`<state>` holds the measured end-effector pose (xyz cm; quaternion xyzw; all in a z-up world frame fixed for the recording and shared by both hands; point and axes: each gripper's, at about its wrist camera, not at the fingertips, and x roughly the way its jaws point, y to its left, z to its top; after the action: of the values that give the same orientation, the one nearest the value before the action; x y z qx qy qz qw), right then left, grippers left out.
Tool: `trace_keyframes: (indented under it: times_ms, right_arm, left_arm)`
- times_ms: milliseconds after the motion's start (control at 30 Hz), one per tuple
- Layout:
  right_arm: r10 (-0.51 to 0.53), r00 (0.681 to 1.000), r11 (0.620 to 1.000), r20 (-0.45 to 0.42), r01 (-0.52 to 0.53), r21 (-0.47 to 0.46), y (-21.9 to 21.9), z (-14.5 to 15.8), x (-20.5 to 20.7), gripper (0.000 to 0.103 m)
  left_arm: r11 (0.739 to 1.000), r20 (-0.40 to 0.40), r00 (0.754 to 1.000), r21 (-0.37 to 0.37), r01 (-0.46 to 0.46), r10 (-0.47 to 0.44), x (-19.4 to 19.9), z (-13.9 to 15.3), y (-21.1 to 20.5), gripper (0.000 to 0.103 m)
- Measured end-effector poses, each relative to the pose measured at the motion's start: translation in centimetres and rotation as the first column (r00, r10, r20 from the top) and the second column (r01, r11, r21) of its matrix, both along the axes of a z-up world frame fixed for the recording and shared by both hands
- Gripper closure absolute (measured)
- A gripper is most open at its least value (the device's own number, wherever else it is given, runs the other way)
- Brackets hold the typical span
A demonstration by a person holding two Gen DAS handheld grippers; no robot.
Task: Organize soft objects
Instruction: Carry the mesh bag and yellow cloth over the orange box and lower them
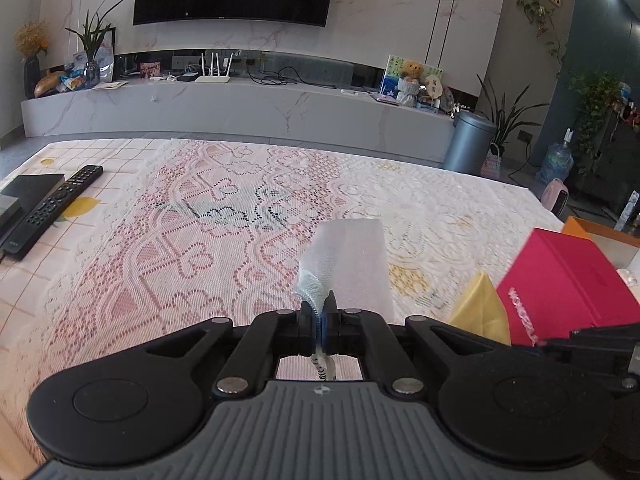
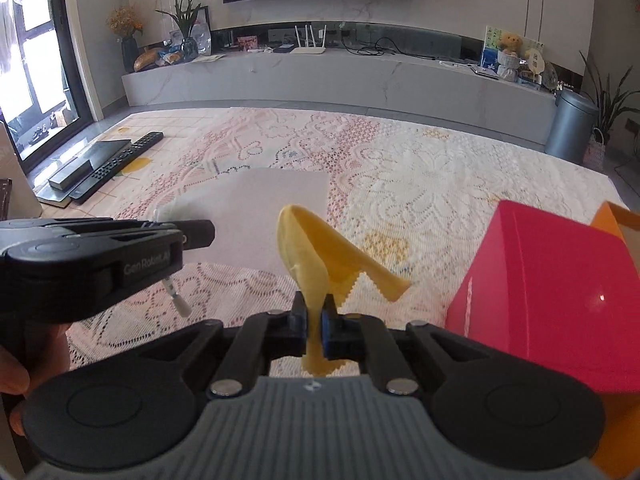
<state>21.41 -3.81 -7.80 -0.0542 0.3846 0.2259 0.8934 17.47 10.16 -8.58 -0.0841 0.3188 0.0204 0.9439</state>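
We see the left gripper (image 1: pixel 319 312) pinched tight on a white cloth (image 1: pixel 352 264), a thin, gauzy mesh with a ribbed hem bunched between the jaws and a small label dangling under them. The cloth stands up off the table, lifted. The right gripper (image 2: pixel 314 312) is clamped on a yellow cloth (image 2: pixel 316 256), a soft, smooth piece with a zigzag edge, curling over above the jaws and hanging clear of the table too.

Below both lies a lace tablecloth (image 1: pixel 224 216), pink and cream openwork with flower shapes. To the right sits a glossy red box (image 2: pixel 552 304) against an orange box (image 2: pixel 608 216).

From the left wrist view we get only a yellow corner beside the red box. The right wrist view gives us the left gripper from the side, fingers of the hand (image 2: pixel 16 380) on it, and the white cloth as a flat sheet. A remote control (image 1: pixel 52 208) lies far left, beside a dark flat box (image 1: pixel 28 192).
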Motion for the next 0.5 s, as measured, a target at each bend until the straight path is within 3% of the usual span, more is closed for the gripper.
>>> trace_keyframes:
  times_ms: [233, 500]
  right_arm:
    - [-0.018, 0.999, 1.0, 0.049, 0.018, 0.004, -3.0, 1.4, -4.6, 0.099]
    - [-0.103, 0.99, 0.988, 0.098, 0.09, 0.122, -8.4, 4.6, -7.2, 0.099]
  left_arm:
    - [1.0, 0.063, 0.998, 0.01, 0.004, -0.004, -3.4, 1.6, -1.5, 0.101]
    - [1.0, 0.103, 0.994, 0.002, 0.028, -0.028, -7.1, 3.4, -4.6, 0.101]
